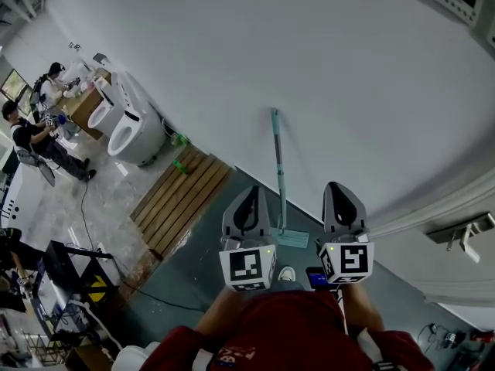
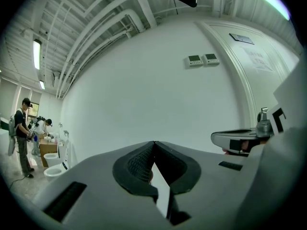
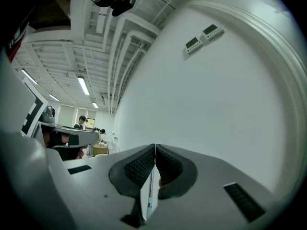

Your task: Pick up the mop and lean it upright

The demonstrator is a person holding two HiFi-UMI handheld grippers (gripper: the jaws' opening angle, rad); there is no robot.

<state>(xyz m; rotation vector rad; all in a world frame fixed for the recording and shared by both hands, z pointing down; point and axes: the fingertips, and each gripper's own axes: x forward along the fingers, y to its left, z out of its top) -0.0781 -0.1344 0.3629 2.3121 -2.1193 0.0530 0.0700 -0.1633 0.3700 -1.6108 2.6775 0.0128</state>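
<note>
Against the wall (image 1: 232,52), a teal mop (image 1: 278,168), upright

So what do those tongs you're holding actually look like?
The left tongs and right tongs are pale grey shells with black ribbed pads. Each carries a white cube printed with black square markers. The person wears a dark red top.
</note>
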